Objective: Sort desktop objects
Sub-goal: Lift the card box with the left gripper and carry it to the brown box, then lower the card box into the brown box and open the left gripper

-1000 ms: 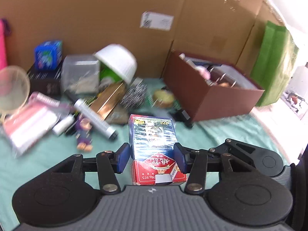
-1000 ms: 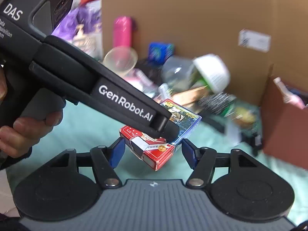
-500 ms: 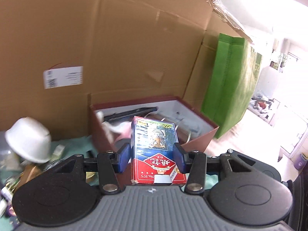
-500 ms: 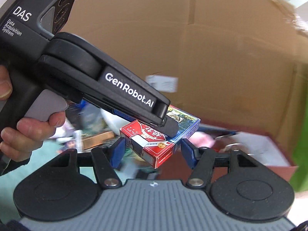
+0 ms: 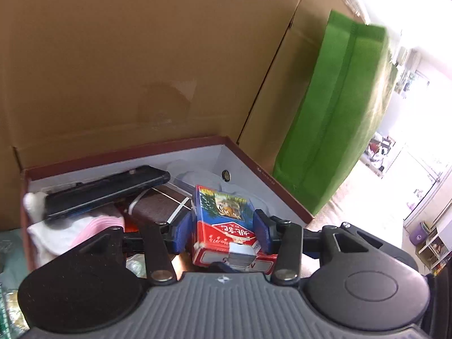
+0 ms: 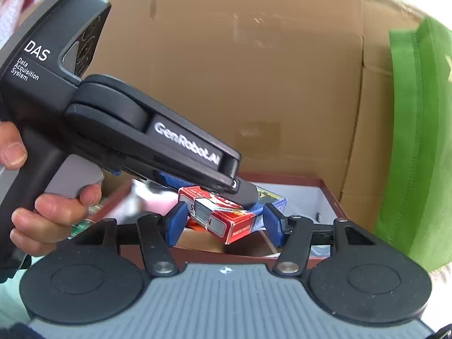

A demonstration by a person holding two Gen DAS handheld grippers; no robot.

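Note:
My left gripper [image 5: 223,227] is shut on a red and blue playing-card box [image 5: 223,217] and holds it over the open brown storage box [image 5: 268,180]. In the right wrist view the left gripper [image 6: 245,192] reaches in from the left with the card box [image 6: 226,214] over the storage box [image 6: 330,195]. My right gripper [image 6: 223,223] is open, with the card box hanging between its blue pads without touching them. The storage box holds a black phone [image 5: 107,192], a brown wallet [image 5: 161,206] and pink and white cloth [image 5: 73,231].
A tall cardboard wall [image 5: 141,70] stands right behind the storage box. A green bag [image 5: 339,113] stands to its right, also in the right wrist view [image 6: 418,141]. Teal table cloth [image 5: 11,251] shows at the far left.
My left gripper has carried the card box from the cluttered table up and right, over the storage box. My right gripper has followed alongside, still open.

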